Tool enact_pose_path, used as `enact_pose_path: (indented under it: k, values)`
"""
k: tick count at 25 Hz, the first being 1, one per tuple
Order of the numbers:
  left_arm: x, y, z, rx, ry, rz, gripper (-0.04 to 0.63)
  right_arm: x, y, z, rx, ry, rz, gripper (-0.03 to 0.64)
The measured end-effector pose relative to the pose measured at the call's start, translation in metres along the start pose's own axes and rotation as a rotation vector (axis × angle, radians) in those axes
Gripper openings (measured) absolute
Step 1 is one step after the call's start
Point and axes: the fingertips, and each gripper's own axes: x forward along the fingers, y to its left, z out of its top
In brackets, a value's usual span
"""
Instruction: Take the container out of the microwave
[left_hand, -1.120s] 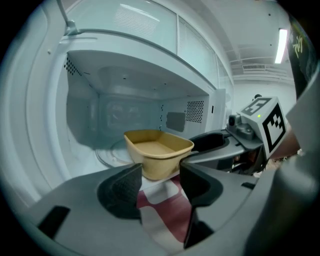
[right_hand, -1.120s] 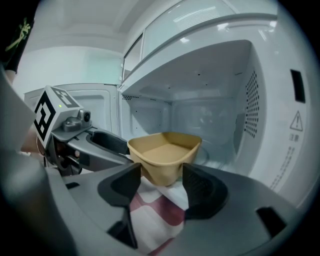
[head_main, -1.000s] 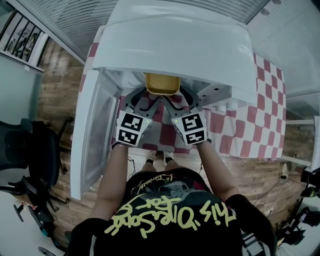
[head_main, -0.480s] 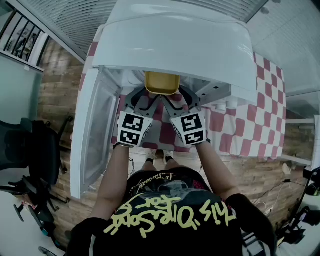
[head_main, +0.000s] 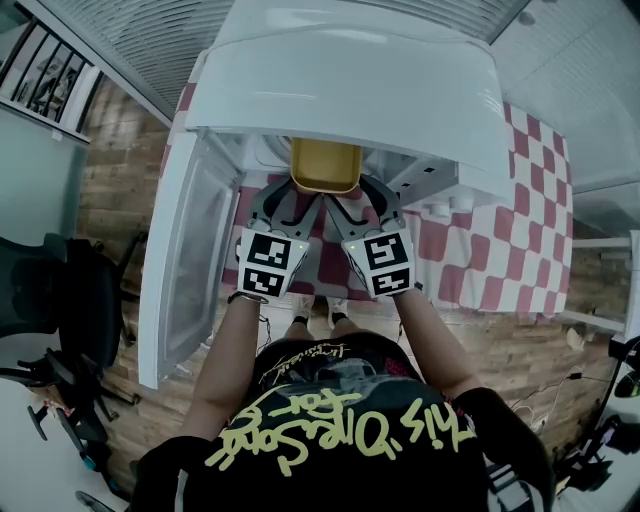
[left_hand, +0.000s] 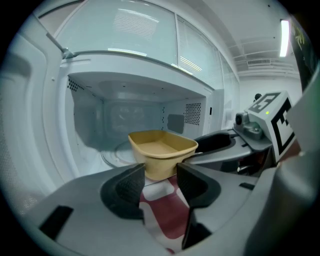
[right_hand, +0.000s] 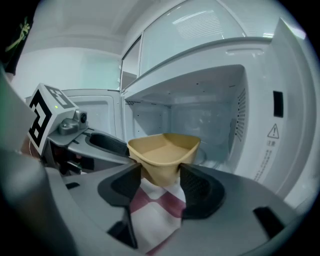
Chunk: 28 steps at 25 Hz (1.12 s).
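While both grippers clamp it, the container (head_main: 324, 166) sits at the mouth of the microwave (head_main: 350, 90), its near half showing from under the oven's top in the head view. It is a yellow, open, empty tub with rounded corners. Whether its base touches the oven floor cannot be told.

The left gripper (head_main: 293, 200) comes in from 7 o'clock of the container. In its own view the left gripper (left_hand: 161, 180) has its jaws fairly wide apart, with one near corner of the container (left_hand: 162, 150) wedged between them and both pads against the walls. The right gripper (head_main: 358, 198) comes in from 5 o'clock. In its own view the right gripper (right_hand: 160, 182) holds the other near corner of the container (right_hand: 164, 150) the same way, jaws wide and pads pressed on each side.

Behind the container, at 12 o'clock, lies the glass turntable (left_hand: 117, 152) inside the white cavity. The door (head_main: 185, 270) is swung open at 8 o'clock of the container. A red-and-white checked cloth (head_main: 500, 240) covers the table under the oven, spreading toward 4 o'clock and showing below both pairs of jaws. A dark chair (head_main: 60, 310) stands at 8 o'clock on the wood floor (head_main: 110, 170).
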Motion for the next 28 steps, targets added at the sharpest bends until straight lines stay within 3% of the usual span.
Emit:
enact_pose_path:
  k: [17, 28]
  values:
    - [-0.026, -0.018, 0.002, -0.027, -0.008, 0.066, 0.199, -0.024, 0.014, 0.006, -0.053, 0.014, 0.090, 0.249]
    - [-0.042, -0.037, 0.008, -0.052, -0.035, 0.132, 0.198, -0.046, 0.016, 0.008, -0.056, -0.029, 0.134, 0.249]
